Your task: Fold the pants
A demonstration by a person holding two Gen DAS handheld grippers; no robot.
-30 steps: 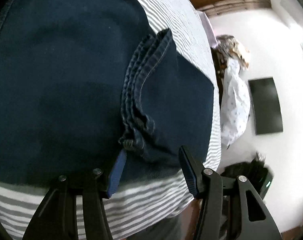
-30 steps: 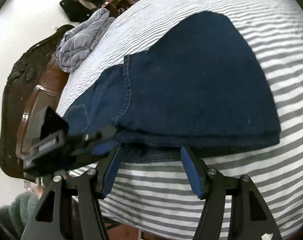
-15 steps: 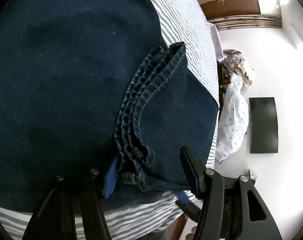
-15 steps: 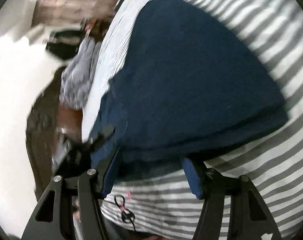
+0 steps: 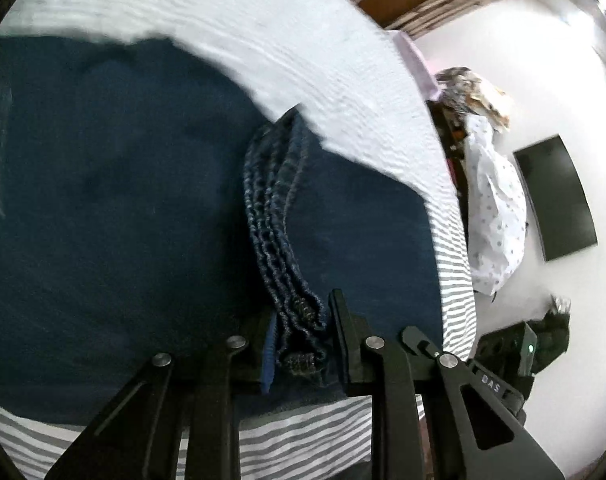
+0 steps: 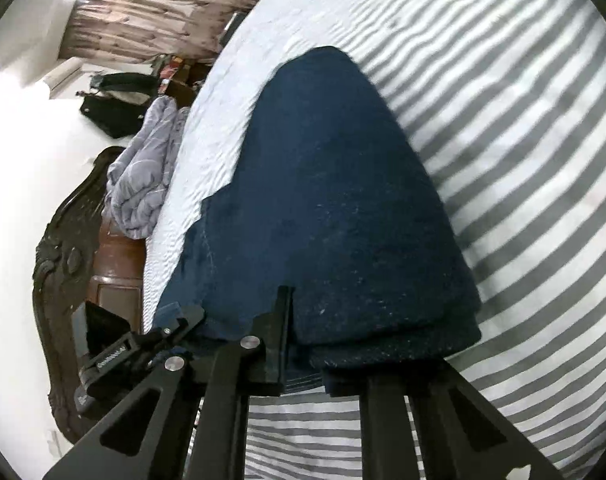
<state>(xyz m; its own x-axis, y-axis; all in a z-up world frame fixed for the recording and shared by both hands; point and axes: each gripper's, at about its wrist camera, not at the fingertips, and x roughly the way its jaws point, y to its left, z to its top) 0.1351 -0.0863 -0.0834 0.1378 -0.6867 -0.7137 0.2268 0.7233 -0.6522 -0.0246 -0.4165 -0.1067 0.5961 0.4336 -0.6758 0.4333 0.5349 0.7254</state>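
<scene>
Bed (image 6: 523,160) with grey-and-white striped sheet fills most of both views; carved dark wooden headboard (image 6: 63,264) at its left edge in the right wrist view, a crumpled grey blanket (image 6: 143,184) beside it. Dark blue pants (image 6: 335,208) lie folded on the striped sheet, near the bed's front edge, layers stacked, top fold rounded away from the camera. In the left wrist view the pants (image 5: 123,220) cover the left and centre, with the stacked leg hems (image 5: 281,232) running up the middle as ribbed, stitched edges. White wall to the right, a dark flat screen (image 5: 555,196) on it, a spotted white cloth (image 5: 499,208) hanging beside the bed. Left gripper (image 5: 299,344): jaws closing, the bunched hem ends between them, pads pressing on the denim. Right gripper (image 6: 303,344): jaws closing on the near folded edge of the pants, cloth clamped between the pads. The left gripper's body (image 6: 115,356) shows low left in the right wrist view, at the pants' near corner.
</scene>
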